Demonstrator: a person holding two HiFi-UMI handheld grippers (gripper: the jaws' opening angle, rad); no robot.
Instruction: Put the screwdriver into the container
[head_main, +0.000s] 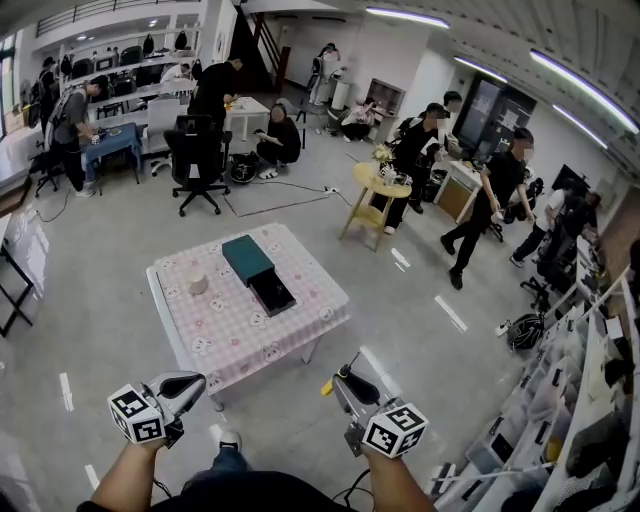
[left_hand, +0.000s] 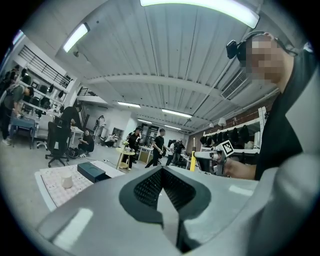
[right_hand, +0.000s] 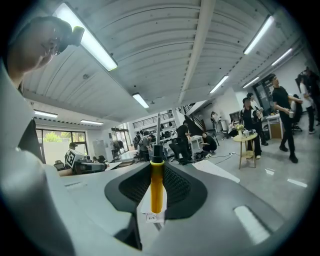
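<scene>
My right gripper (head_main: 346, 378) is shut on a screwdriver with a yellow handle (right_hand: 156, 187). Its black collar and thin metal shaft (right_hand: 158, 131) point out past the jaws, and the handle's end (head_main: 327, 388) shows beside the jaws in the head view. My left gripper (head_main: 188, 383) is shut with nothing in it, as the left gripper view (left_hand: 162, 175) confirms. Both are held in the air, well short of the table. The container (head_main: 258, 273), a dark teal box with a black tray drawn out at its near end, lies on the pink checked table (head_main: 300, 325).
A small pale cup (head_main: 198, 284) stands on the table left of the container. An office chair (head_main: 200, 160) and a round yellow stool table (head_main: 379, 185) stand beyond, with several people around the room. Shelving (head_main: 570, 400) runs along the right.
</scene>
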